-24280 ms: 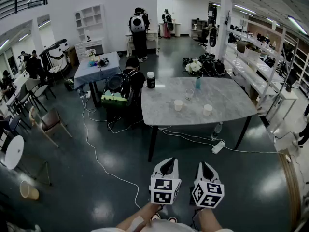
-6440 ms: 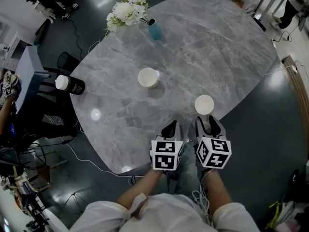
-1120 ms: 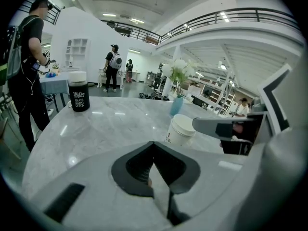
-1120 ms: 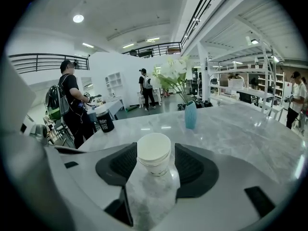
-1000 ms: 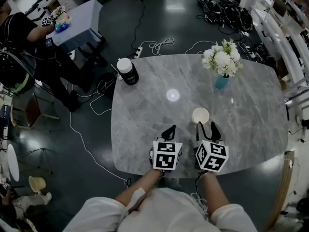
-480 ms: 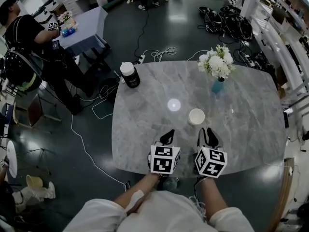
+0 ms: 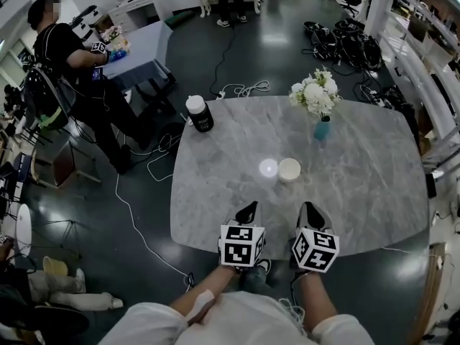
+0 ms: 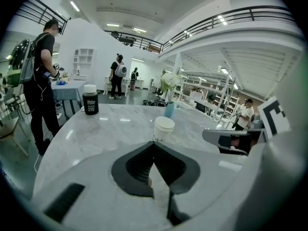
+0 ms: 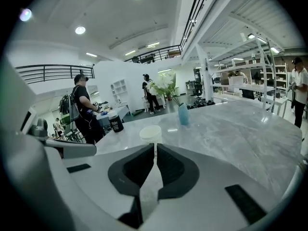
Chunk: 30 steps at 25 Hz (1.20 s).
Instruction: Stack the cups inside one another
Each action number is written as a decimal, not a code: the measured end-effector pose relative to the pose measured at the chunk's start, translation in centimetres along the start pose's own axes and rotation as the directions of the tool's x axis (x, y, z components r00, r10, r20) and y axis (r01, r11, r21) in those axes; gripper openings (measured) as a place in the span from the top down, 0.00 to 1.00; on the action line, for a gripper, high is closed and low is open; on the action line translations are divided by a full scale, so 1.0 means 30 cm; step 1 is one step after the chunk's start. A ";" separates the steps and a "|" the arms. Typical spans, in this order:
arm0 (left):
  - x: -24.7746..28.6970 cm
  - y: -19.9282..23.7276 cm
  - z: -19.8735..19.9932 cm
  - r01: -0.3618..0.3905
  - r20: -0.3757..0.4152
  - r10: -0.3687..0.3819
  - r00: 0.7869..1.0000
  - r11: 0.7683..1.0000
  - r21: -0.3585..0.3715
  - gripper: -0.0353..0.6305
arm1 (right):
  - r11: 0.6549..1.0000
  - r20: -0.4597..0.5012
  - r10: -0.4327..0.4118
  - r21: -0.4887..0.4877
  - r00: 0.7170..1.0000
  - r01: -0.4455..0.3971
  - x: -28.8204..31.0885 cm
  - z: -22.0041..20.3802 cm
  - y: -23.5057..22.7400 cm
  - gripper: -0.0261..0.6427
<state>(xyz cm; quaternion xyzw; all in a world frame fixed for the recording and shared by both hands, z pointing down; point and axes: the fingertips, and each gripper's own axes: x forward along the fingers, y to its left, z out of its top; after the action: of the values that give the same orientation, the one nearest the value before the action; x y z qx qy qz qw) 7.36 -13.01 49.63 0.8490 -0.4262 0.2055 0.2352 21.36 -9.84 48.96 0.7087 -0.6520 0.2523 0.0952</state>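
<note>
The grey tabletop (image 7: pixel 374 185) lay beneath my fingers. My left gripper (image 7: pixel 249 208) held its fingers together, empty. My right gripper (image 7: pixel 309 208) had just been closing its fingers, with nothing between them. The stacked cups (image 7: pixel 290 169) stood ahead of both, untouched and nearer the right fingers.

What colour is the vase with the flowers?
The vase is teal blue, clearest in the right gripper view.
</note>
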 end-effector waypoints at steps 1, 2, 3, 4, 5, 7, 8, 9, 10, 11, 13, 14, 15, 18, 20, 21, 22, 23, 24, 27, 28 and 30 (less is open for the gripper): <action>-0.009 -0.003 0.000 -0.003 0.000 0.003 1.000 1.000 0.004 0.95 | 1.000 -0.001 0.001 0.007 1.000 -0.001 -0.012 -0.005 -0.003 0.93; -0.018 -0.006 0.000 -0.004 0.001 0.004 1.000 1.000 0.008 0.95 | 1.000 -0.001 0.002 0.012 1.000 -0.002 -0.025 -0.010 -0.003 0.93; -0.027 -0.007 0.002 -0.004 0.003 0.004 1.000 1.000 0.011 0.95 | 1.000 -0.001 0.003 0.016 1.000 -0.003 -0.038 -0.015 -0.002 0.93; -0.036 -0.007 0.004 -0.002 0.007 0.002 1.000 1.000 0.015 0.95 | 1.000 0.001 0.002 0.020 1.000 -0.002 -0.049 -0.019 -0.001 0.93; -0.045 -0.005 0.007 0.001 0.012 -0.001 1.000 1.000 0.018 0.95 | 1.000 0.004 0.000 0.024 1.000 0.000 -0.060 -0.022 0.002 0.93; -0.062 0.004 0.017 0.007 0.028 -0.008 1.000 1.000 0.026 0.95 | 0.999 0.014 -0.008 0.031 1.000 0.008 -0.076 -0.026 0.011 0.93; -0.072 0.011 0.022 0.010 0.036 -0.011 0.999 1.000 0.029 0.95 | 0.999 0.020 -0.014 0.033 1.000 0.013 -0.085 -0.027 0.018 0.93; -0.084 0.019 0.024 0.014 0.042 -0.015 0.999 0.999 0.030 0.95 | 0.999 0.025 -0.020 0.034 0.999 0.019 -0.095 -0.029 0.027 0.93; -0.098 0.027 0.022 0.018 0.046 -0.019 0.999 0.999 0.031 0.95 | 0.999 0.029 -0.028 0.034 0.999 0.027 -0.108 -0.033 0.039 0.93; -0.115 0.034 0.017 0.024 0.047 -0.025 0.999 0.999 0.032 0.95 | 0.999 0.030 -0.037 0.035 0.999 0.036 -0.123 -0.041 0.053 0.93; -0.148 0.045 0.001 0.043 0.047 -0.045 0.998 0.998 0.036 0.95 | 0.998 0.030 -0.059 0.038 0.998 0.058 -0.156 -0.062 0.084 0.93; -0.164 0.049 -0.007 0.055 0.048 -0.057 0.997 0.998 0.037 0.95 | 0.997 0.031 -0.071 0.037 0.997 0.070 -0.173 -0.072 0.100 0.93; -0.180 0.054 -0.014 0.067 0.049 -0.069 0.996 0.997 0.040 0.95 | 0.996 0.033 -0.083 0.037 0.996 0.081 -0.191 -0.081 0.117 0.93; -0.235 0.070 -0.033 0.101 0.051 -0.103 0.993 0.994 0.052 0.95 | 0.993 0.044 -0.115 0.036 0.992 0.114 -0.254 -0.100 0.176 0.93; -0.269 0.074 -0.048 0.127 0.047 -0.130 0.990 0.990 0.065 0.95 | 0.989 0.052 -0.141 0.041 0.989 0.139 -0.303 -0.117 0.206 0.93; -0.283 0.072 -0.058 0.140 0.043 -0.143 0.989 0.988 0.071 0.95 | 0.987 0.054 -0.155 0.046 0.986 0.153 -0.330 -0.129 0.215 0.93; -0.294 0.069 -0.069 0.152 0.039 -0.155 0.987 0.986 0.076 0.95 | 0.984 0.053 -0.170 0.052 0.984 0.168 -0.355 -0.142 0.221 0.93; -0.303 0.067 -0.079 0.163 0.035 -0.166 0.985 0.983 0.079 0.95 | 0.982 0.052 -0.184 0.058 0.982 0.181 -0.379 -0.156 0.226 0.93; -0.309 0.064 -0.087 0.174 0.033 -0.177 0.984 0.981 0.083 0.95 | 0.979 0.050 -0.195 0.062 0.979 0.192 -0.399 -0.170 0.231 0.93; -0.319 0.048 -0.093 0.205 0.036 -0.210 0.977 0.973 0.101 0.95 | 0.973 0.056 -0.225 0.068 0.973 0.221 -0.444 -0.199 0.238 0.93; -0.322 0.041 -0.094 0.213 0.036 -0.218 0.975 0.971 0.106 0.95 | 0.971 0.058 -0.232 0.071 0.971 0.228 -0.454 -0.205 0.239 0.93; -0.327 0.034 -0.096 0.225 0.035 -0.231 0.972 0.967 0.117 0.95 | 0.969 0.061 -0.240 0.077 0.969 0.235 -0.465 -0.211 0.246 0.93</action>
<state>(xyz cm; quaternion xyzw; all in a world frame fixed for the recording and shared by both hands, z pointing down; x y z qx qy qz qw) 0.69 -5.75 46.78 0.9089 -0.3191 0.1803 0.1991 12.39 4.36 46.21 0.7928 -0.5563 0.2367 0.0776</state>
